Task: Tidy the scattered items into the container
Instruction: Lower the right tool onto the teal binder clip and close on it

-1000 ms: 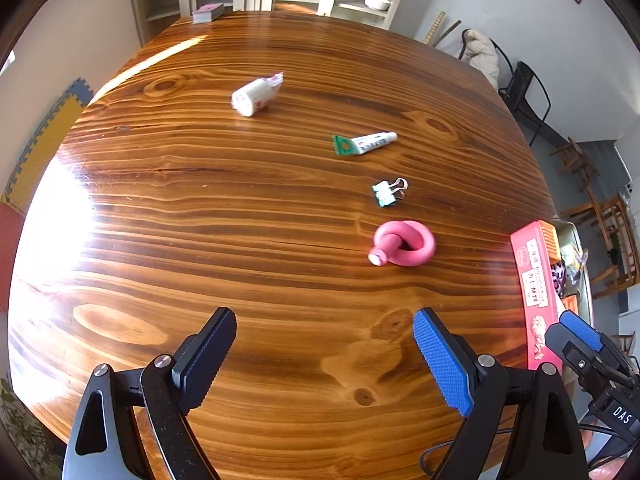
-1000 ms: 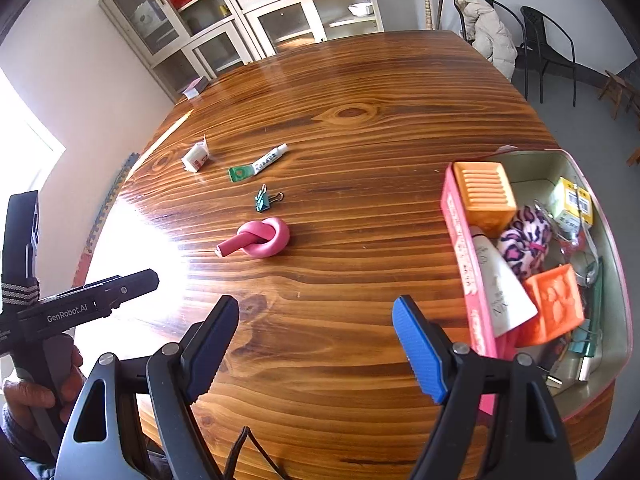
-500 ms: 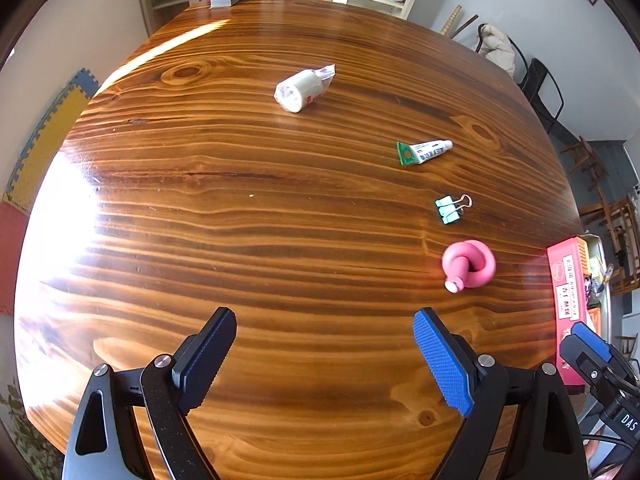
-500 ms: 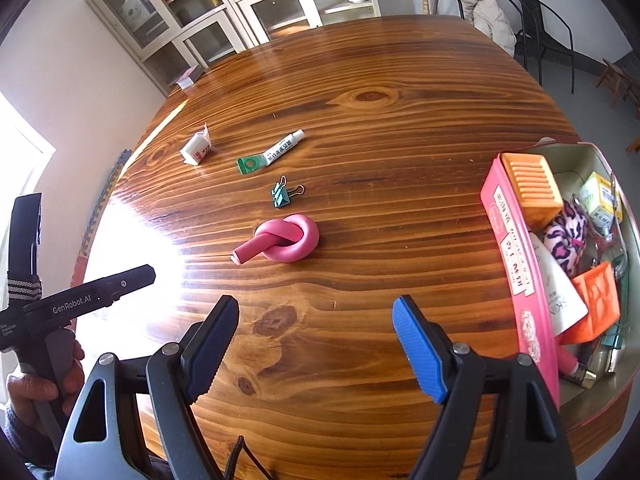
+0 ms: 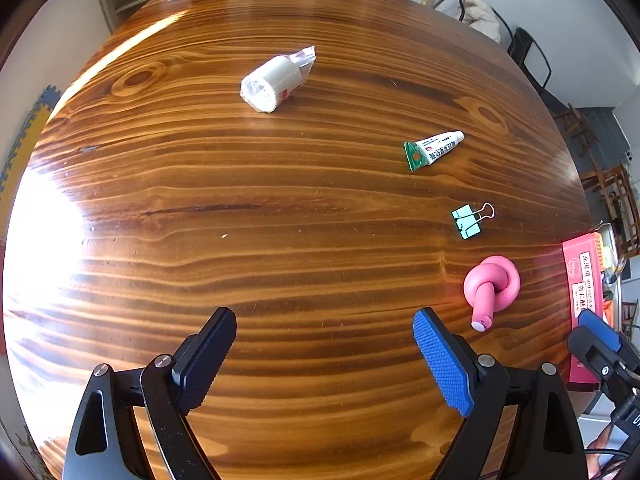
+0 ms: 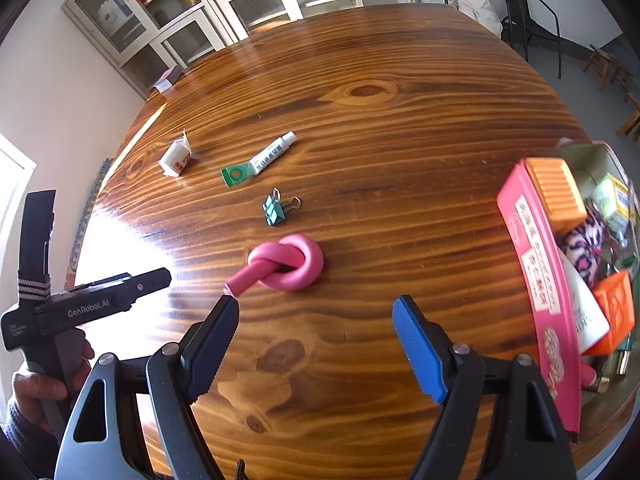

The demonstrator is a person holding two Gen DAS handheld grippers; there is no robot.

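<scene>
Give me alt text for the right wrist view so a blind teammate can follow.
The open right gripper hovers over a wooden table, aimed just short of a knotted pink foam tube. Beyond lie a green binder clip, a small ointment tube and a white packet. The nearly full container sits at right.

Place: I read a home dining room | big wooden table (image 6: 400,128) | glass-door cabinets (image 6: 224,4) at far wall | chairs (image 6: 532,20) far right | foam play mat (image 5: 24,128) left.
</scene>
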